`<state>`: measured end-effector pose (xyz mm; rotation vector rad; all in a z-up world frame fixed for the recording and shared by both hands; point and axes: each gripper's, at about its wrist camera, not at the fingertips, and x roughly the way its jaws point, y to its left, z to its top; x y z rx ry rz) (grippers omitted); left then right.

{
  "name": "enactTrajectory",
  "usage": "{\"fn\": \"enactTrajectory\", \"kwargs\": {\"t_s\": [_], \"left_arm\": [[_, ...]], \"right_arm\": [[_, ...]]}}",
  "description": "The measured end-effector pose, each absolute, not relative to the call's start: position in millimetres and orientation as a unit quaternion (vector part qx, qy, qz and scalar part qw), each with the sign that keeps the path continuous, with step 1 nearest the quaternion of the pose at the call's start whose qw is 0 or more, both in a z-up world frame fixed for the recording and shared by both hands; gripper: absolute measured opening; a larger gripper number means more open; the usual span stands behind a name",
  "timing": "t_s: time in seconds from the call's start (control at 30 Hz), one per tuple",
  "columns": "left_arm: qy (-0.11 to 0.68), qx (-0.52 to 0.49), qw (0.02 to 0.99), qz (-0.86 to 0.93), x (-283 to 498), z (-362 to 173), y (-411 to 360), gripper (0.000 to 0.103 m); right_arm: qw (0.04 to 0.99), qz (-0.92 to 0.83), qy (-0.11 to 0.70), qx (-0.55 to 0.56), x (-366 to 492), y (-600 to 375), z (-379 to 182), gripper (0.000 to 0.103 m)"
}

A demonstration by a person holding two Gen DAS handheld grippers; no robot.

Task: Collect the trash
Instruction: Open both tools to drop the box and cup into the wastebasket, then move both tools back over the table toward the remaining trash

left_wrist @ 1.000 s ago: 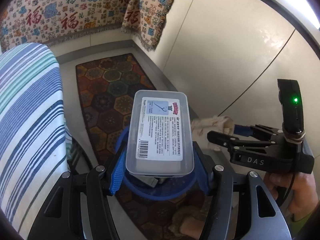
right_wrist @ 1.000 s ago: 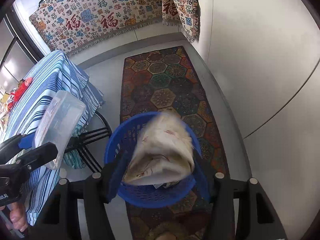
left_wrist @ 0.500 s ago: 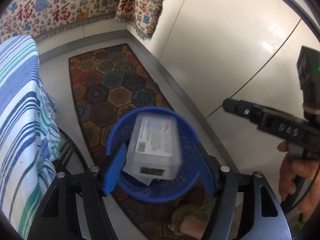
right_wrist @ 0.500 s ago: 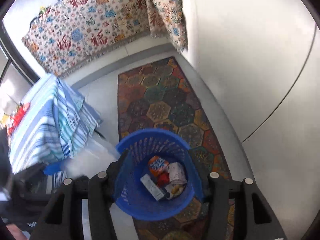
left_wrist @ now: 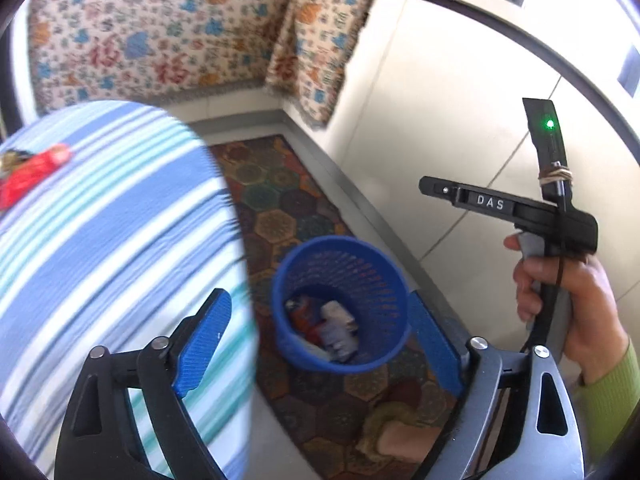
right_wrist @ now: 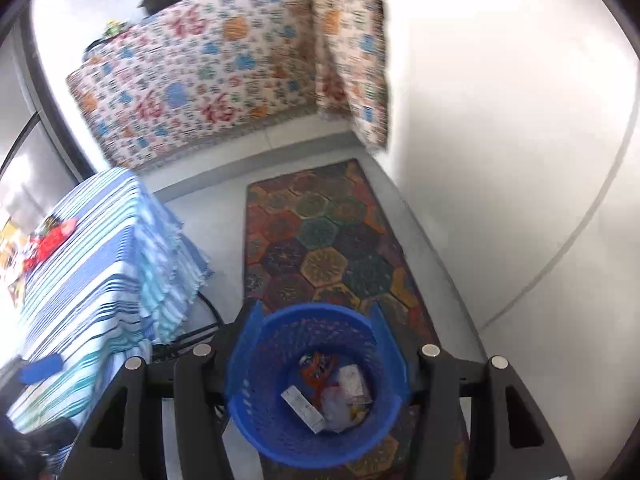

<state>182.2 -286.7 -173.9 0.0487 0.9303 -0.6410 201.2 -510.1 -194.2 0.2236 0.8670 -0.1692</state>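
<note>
Patterned rug (left_wrist: 280, 216) covers the floor beside a striped tablecloth (left_wrist: 100, 240). From the left wrist, the left gripper (left_wrist: 320, 344) is opening wide and empty above the blue basket (left_wrist: 344, 252), so it should rise clear before swinging to the red wrapper (left_wrist: 32, 172) near the cloth's far edge.

From the right wrist, the right gripper (right_wrist: 316, 332) stands half open and empty over the trash (right_wrist: 332, 396) in the basket.

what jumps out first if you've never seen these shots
The bright blue mesh bin on the hexagon-patterned rug, with wrappers and a small box lying inside. To its left a blue-striped tablecloth carries something red. The left gripper, jaws opening, holds nothing.
</note>
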Motion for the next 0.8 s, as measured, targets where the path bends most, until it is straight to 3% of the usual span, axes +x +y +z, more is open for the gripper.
{"fn": "enactTrajectory", "kwargs": {"t_s": [0.47,0.8], "left_arm": [[0.448,0.019,0.892,-0.05,192.4,-196.2,-42.5,0.091],[0.446,-0.023,0.894,0.02,203.4,-211.3,50.9,0.091]], "right_arm": [[0.901,0.161,0.403,-0.012,212.0,-261.3,-183.2,0.058],[0.864,0.271,0.422,-0.052,269.3,-110.4,-182.7,0.057]]}}
